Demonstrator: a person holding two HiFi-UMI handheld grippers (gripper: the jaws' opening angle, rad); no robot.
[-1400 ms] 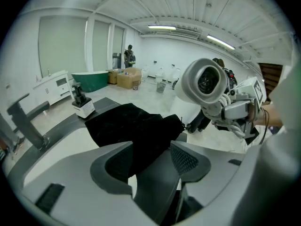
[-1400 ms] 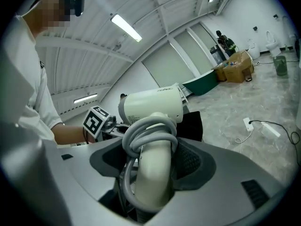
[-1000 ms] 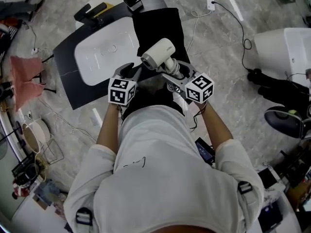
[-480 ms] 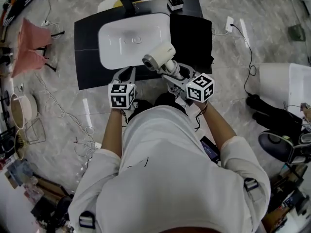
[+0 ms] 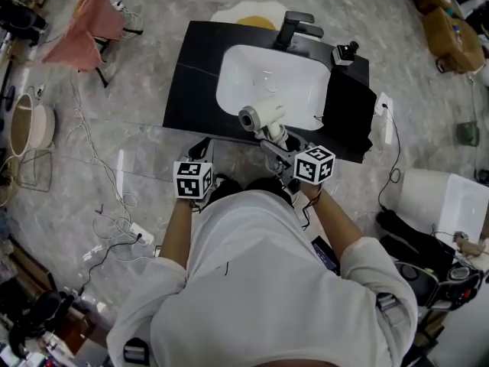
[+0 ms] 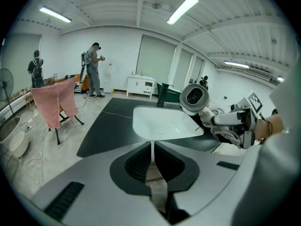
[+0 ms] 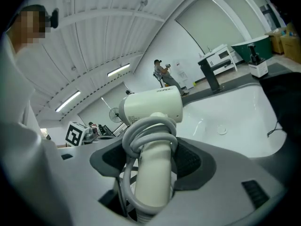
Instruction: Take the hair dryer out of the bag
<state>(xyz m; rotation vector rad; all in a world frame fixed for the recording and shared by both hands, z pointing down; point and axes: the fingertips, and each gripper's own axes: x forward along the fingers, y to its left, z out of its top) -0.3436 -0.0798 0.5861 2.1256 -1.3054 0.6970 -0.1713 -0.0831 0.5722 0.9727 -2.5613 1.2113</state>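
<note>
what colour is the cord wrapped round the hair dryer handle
Light grey coiled cord on the cream-white plastic hair dryer; clearest in the right gripper view.

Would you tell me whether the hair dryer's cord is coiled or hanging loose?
Coiled: the cord wraps in loops around the hair dryer's handle.

White shirt [image 5: 263, 281], grey left claw [image 6: 152, 147] and right claw [image 7: 153, 161] bearing marker cubes [image 5: 193, 180].

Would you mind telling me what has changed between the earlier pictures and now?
The right gripper has carried the hair dryer from above the black bag to the near edge of the sink. The left gripper has closed its fingers on nothing and drawn back from the dryer. Unchanged: the right gripper grips the dryer's handle, and the bag lies on the counter.
</note>
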